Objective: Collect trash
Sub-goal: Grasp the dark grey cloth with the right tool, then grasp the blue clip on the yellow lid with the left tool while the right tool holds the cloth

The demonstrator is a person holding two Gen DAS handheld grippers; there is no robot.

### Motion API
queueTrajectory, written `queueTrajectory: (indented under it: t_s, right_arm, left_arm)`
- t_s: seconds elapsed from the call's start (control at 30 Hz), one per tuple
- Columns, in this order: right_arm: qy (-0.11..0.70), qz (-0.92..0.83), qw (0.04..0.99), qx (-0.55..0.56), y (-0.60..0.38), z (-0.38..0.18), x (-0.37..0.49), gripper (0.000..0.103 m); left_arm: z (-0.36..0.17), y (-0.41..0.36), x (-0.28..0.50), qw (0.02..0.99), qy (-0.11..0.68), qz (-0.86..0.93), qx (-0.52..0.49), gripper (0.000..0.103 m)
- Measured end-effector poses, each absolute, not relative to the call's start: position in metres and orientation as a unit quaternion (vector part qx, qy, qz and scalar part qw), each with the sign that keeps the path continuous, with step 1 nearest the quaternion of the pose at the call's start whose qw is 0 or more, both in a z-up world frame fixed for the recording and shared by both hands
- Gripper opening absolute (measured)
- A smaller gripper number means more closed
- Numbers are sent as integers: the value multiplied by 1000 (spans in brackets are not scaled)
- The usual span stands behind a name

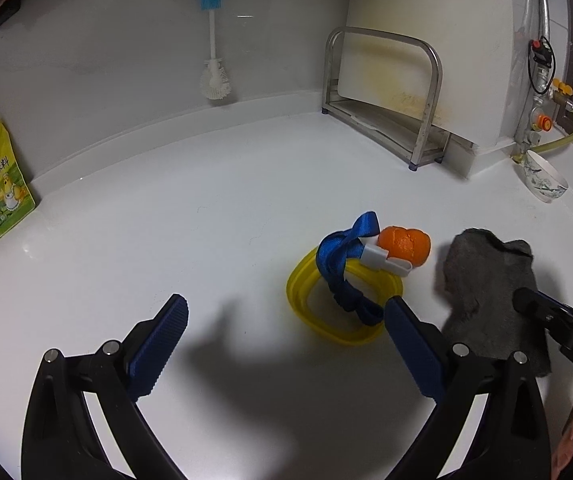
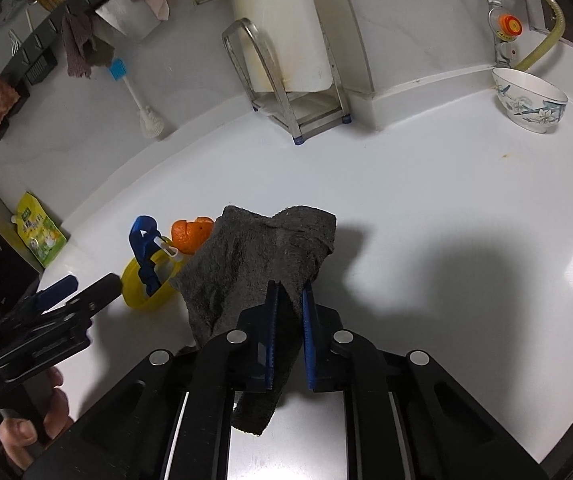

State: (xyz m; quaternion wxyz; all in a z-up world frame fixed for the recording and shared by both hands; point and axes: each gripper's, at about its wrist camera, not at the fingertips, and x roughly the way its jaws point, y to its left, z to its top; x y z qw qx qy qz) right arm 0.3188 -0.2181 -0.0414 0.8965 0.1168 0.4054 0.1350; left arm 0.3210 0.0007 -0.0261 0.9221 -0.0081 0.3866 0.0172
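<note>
A pile of trash lies on the white counter: a yellow plastic ring [image 1: 306, 312] [image 2: 134, 280], a blue strap [image 1: 340, 264] [image 2: 142, 236] with a white clip [image 1: 382, 258] draped over it, and an orange peel [image 1: 404, 244] [image 2: 190, 234] behind. My left gripper [image 1: 286, 312] is open and empty, its right finger at the ring's near edge. My right gripper [image 2: 289, 300] is shut on a grey cloth [image 2: 262, 256] [image 1: 486, 288], which sits just right of the pile and touches the peel.
A steel rack [image 1: 386, 92] [image 2: 286, 92] stands against the back wall. A patterned bowl [image 1: 544, 180] [image 2: 528, 100] sits at the right by gas fittings [image 1: 542, 76]. A yellow pouch [image 1: 0, 180] [image 2: 40, 232] leans at the left. A brush [image 1: 214, 60] hangs on the wall.
</note>
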Motion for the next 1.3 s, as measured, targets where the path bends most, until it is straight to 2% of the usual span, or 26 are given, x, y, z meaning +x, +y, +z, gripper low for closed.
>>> queueTrajectory:
  t_s: [0.67, 0.87, 0.93, 1.1, 1.3]
  right_arm:
    - [404, 146, 891, 147, -236, -43, 317, 10]
    - [406, 146, 891, 144, -233, -45, 317, 10]
    - [405, 146, 891, 142, -233, -45, 317, 10]
    - [404, 146, 892, 143, -233, -44, 317, 10]
    - [398, 150, 894, 143, -233, -42, 313, 10]
  left_arm:
    - [-40, -3, 365, 919, 392, 39, -2, 94]
    - [-44, -7, 370, 915, 402, 26, 8, 52]
    - [-44, -6, 370, 914, 406, 20, 5, 25]
    - [-38, -1, 365, 917, 398, 18, -4, 13]
    - [-24, 1, 351, 924, 383, 13, -2, 10]
